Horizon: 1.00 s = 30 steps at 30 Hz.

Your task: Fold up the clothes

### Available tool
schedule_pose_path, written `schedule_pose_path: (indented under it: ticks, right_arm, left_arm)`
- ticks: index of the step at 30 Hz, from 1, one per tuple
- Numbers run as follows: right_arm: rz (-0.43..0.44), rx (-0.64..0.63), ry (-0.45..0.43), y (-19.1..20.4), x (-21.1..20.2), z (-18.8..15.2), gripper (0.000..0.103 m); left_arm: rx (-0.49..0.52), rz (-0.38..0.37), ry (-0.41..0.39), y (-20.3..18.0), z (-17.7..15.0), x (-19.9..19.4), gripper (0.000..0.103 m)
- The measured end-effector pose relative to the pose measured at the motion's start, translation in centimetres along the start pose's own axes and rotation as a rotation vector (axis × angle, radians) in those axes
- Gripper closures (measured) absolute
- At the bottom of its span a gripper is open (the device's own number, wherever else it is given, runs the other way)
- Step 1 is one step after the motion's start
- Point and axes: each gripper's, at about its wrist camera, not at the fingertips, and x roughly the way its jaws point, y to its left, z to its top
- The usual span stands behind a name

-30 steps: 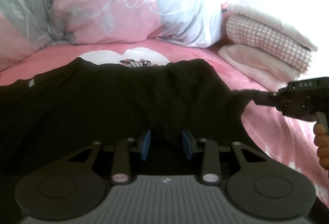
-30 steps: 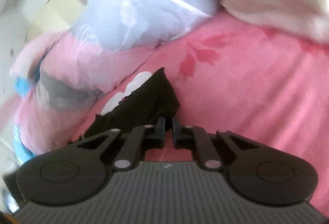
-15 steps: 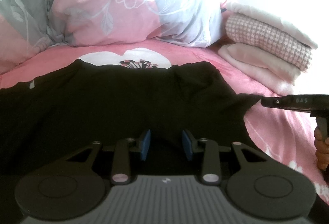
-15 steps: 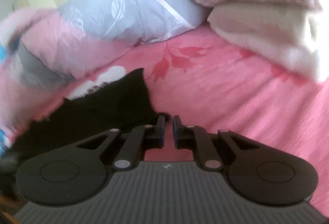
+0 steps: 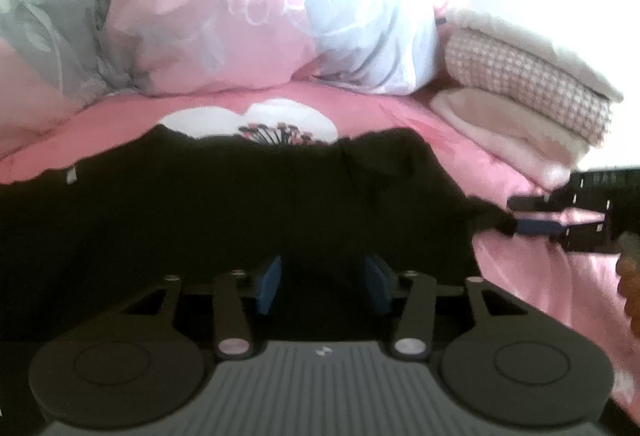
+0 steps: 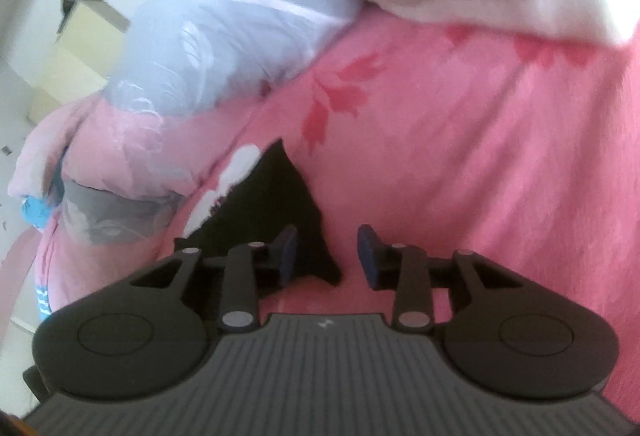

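right wrist | right tool point(image 6: 327, 256) now open | black garment point(image 6: 276, 212) corner released

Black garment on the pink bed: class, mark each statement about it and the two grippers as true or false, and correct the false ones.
1. The black garment lies spread on the pink bedsheet. True.
2. The right gripper is clamped shut on the garment. False: its jaws stand apart, with the garment's tip lying between them.
3. The left gripper is open over the garment. True.
4. The folded stack of blankets rests on top of the garment. False: it sits apart, beyond the garment's right end.
5. A floral duvet is bunched behind the garment. True.
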Motion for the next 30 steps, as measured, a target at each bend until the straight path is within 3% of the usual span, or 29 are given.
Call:
schedule_pose_path:
  ticks: [6,8,12,15,21,26,30]
  right_arm:
    - [0.014,-0.056,0.023,1.1,0.8,-0.6,0.069]
    - [0.023,-0.088,0.028,1.3,0.9,-0.7,0.069]
    - [0.049,-0.12,0.024,1.1,1.2,-0.9,0.081]
    - [0.071,-0.118,0.03,0.3,1.6,-0.9,0.09]
    - [0.138,-0.105,0.035,-0.9,1.5,-0.8,0.094]
    - [0.178,-0.079,0.042,-1.6,1.4,-0.7,0.094]
    - [0.183,-0.071,0.04,-1.7,1.4,-0.7,0.095]
  left_arm:
    - [-0.026,-0.032,0.027,-1.8,4.9,1.8,0.053]
    - [-0.031,-0.049,0.059,-3.0,6.9,3.6,0.048]
    - [-0.038,-0.071,0.119,-5.5,10.1,7.6,0.047]
    - [-0.061,-0.03,0.143,-5.8,11.0,9.7,0.047]
    - [-0.108,0.05,0.193,-6.3,12.7,13.8,0.047]
    - [-0.128,0.059,0.143,-3.9,11.6,11.3,0.048]
    - [-0.169,0.051,0.044,-1.4,9.3,7.7,0.048]
